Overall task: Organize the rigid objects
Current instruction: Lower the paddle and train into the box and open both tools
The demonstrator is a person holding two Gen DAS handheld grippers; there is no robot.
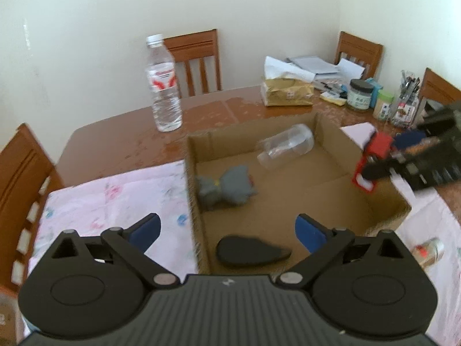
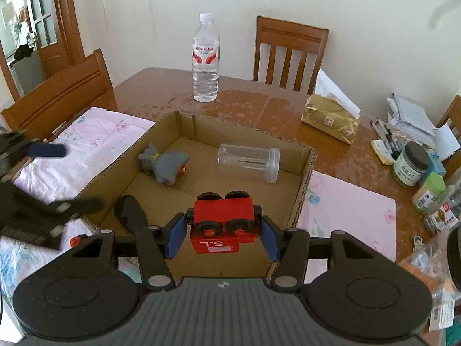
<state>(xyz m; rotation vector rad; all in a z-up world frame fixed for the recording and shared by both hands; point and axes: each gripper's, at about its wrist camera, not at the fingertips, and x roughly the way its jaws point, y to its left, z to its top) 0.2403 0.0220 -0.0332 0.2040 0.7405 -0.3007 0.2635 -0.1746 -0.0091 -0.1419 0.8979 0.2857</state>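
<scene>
Pale cream walls (image 2: 374,14) meet in a corner behind a glossy brown wooden table (image 2: 161,86). Slatted wooden chairs (image 2: 291,54) stand round it. At far left a wooden door with glass panes (image 2: 43,20) lets in daylight; soft light fills the room.

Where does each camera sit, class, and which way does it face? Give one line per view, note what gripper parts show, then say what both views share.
Left wrist: on the left gripper, open, facing down into the box from its near left corner; right gripper shows at right.
Right wrist: on the right gripper, shut on the red toy, above the box's near edge; left gripper blurred at left.
Shared: box, grey toy, jar, bottle.
</scene>
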